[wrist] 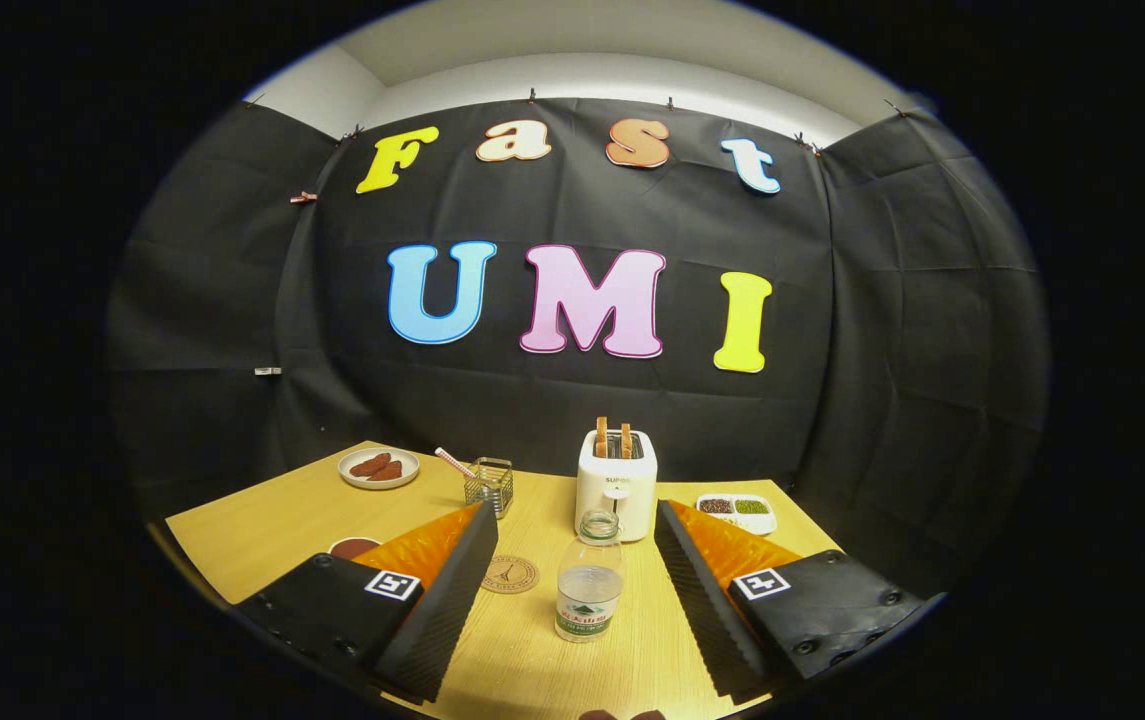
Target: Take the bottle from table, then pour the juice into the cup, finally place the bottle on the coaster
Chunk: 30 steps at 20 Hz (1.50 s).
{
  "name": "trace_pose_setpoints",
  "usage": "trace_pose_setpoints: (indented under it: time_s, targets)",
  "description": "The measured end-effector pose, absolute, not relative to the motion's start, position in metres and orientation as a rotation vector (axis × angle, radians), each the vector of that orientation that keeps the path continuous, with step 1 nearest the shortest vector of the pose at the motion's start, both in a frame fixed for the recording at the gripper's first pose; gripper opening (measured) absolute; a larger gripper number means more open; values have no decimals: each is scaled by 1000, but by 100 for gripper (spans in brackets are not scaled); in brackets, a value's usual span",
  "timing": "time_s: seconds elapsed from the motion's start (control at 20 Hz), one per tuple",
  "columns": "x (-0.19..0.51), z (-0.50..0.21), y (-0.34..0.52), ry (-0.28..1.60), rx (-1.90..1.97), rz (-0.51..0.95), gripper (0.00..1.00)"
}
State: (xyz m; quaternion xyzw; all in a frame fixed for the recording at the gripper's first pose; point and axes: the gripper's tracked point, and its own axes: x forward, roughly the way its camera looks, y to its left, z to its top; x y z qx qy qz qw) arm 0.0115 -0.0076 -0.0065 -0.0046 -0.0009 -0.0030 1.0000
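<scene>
Tongs (572,560) held level over the table (262,530), spread wide apart, bottle (589,585) upright between them, untouched.

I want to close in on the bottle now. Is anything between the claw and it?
Nothing visible. The claw is open, and the bottle stands upright between its fingers on the bare table. The toaster stands beyond the bottle.

Black cloth wall (572,400) — pale wooden table (262,530) below.
</scene>
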Motion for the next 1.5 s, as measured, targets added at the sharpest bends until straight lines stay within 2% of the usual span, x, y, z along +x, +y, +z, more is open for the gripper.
trace_pose_setpoints:
  time_s: [0.65,1.5]
  targets:
    - [49,-29,-16,17,-31,-12,97]
    - [100,-126,-31,154,55,-40,97]
